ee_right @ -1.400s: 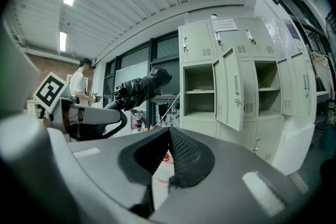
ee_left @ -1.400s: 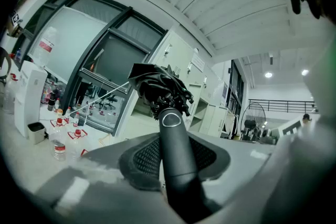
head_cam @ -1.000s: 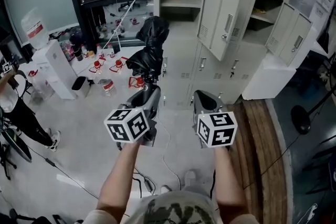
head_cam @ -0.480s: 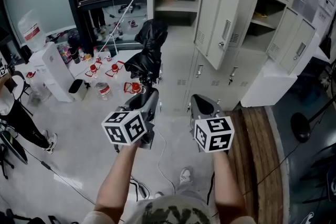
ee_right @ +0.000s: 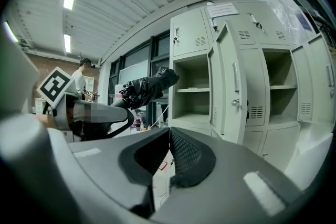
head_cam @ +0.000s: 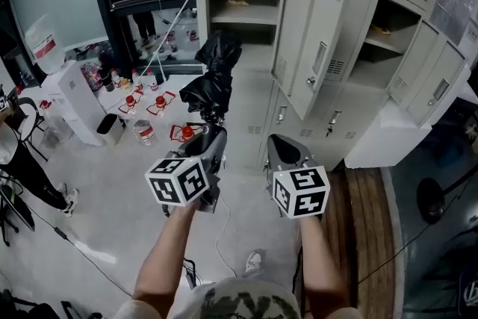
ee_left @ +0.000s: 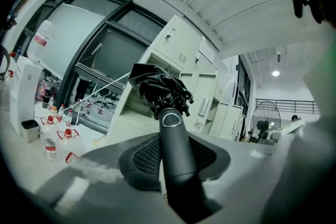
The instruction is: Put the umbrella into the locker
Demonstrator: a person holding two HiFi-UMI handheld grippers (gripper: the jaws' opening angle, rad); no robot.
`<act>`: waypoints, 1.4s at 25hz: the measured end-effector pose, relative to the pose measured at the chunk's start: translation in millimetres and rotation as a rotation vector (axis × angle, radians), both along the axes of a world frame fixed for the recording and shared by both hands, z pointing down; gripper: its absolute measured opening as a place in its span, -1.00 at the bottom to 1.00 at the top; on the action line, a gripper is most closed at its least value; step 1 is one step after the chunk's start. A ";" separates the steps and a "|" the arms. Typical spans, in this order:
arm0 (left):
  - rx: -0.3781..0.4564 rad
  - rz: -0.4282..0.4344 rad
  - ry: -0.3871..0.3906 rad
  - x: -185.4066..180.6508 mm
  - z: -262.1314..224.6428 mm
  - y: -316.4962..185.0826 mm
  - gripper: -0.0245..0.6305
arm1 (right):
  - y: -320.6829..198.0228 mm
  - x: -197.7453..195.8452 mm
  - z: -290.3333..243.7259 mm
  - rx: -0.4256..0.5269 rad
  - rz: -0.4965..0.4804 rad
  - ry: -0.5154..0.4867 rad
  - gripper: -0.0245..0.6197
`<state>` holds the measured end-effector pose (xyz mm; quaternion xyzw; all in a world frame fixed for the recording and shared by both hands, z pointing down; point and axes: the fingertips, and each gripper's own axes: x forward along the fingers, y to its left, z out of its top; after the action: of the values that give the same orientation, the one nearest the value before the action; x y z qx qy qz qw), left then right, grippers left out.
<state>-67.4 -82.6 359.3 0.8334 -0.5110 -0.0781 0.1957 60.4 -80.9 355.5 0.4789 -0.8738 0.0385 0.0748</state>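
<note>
A folded black umbrella (head_cam: 213, 78) sticks forward and up from my left gripper (head_cam: 210, 137), which is shut on its dark handle (ee_left: 176, 157). In the left gripper view the bunched canopy (ee_left: 160, 91) sits just past the handle's end cap. The umbrella's tip points toward the open upper locker compartment (head_cam: 240, 20) in the grey locker bank. My right gripper (head_cam: 284, 151) is held beside the left one, level with it, shut with nothing between its pads (ee_right: 181, 155). In the right gripper view the umbrella (ee_right: 149, 86) is at left, and the open compartment (ee_right: 191, 102) stands ahead.
An open locker door (head_cam: 317, 48) hangs out to the right of the compartment, with more open doors (head_cam: 441, 82) further right. Water bottles (head_cam: 143, 132) and a white box (head_cam: 75, 97) stand on the floor at left. A cable (head_cam: 224, 235) runs underfoot. A person (head_cam: 22, 160) stands at far left.
Both grippers have moved forward toward the lockers together, and the locker bank now sits nearer and more to the left in the head view. The grip on the umbrella is unchanged.
</note>
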 end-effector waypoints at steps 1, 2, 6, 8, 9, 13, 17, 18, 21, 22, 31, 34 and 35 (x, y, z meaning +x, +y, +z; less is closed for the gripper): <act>-0.002 -0.006 0.001 3.9 -0.2 -6.3 -0.52 | -6.9 3.4 -0.6 -0.001 -0.005 0.000 -0.96; -0.003 -0.011 0.003 7.6 -0.8 -12.5 -0.52 | -13.6 6.8 -1.6 -0.001 -0.010 -0.002 -0.96; -0.008 -0.028 0.001 20.0 -3.3 -33.4 -0.52 | -36.5 18.8 -5.9 0.002 -0.033 -0.007 -0.96; -0.010 -0.037 0.002 25.5 -4.0 -41.8 -0.52 | -46.3 24.1 -8.1 0.006 -0.044 -0.006 -0.96; -0.012 -0.042 0.003 28.0 -3.7 -45.7 -0.52 | -50.8 26.7 -9.1 0.007 -0.048 -0.008 -0.96; -0.026 -0.060 -0.001 36.8 -0.4 -58.6 -0.52 | -66.4 36.5 -11.4 0.010 -0.064 -0.017 -0.96; -0.044 -0.068 -0.013 42.4 4.5 -67.5 -0.52 | -77.9 40.0 -13.4 0.017 -0.089 -0.005 -0.96; -0.051 -0.070 -0.014 43.7 6.1 -70.1 -0.52 | -80.6 39.7 -14.2 0.018 -0.097 -0.003 -0.96; -0.077 -0.077 -0.026 44.3 11.3 -77.5 -0.52 | -87.8 35.2 -17.3 0.023 -0.123 0.001 -0.96; -0.085 -0.078 -0.033 44.4 12.7 -80.1 -0.52 | -90.2 33.4 -18.6 0.026 -0.130 0.002 -0.96; -0.153 -0.046 -0.065 40.2 29.6 -117.8 -0.52 | -112.3 13.6 -19.0 0.044 -0.165 0.002 -0.96; -0.162 -0.038 -0.073 38.2 35.8 -137.1 -0.52 | -126.8 9.8 -15.6 0.049 -0.166 0.011 -0.96; -0.168 -0.035 -0.078 37.6 38.0 -144.3 -0.52 | -133.0 9.0 -14.2 0.048 -0.164 0.011 -0.96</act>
<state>-29.8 -226.9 397.3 0.8073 -0.5375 -0.0060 0.2435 69.4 -214.0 341.3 0.4075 -0.9104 0.0086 0.0712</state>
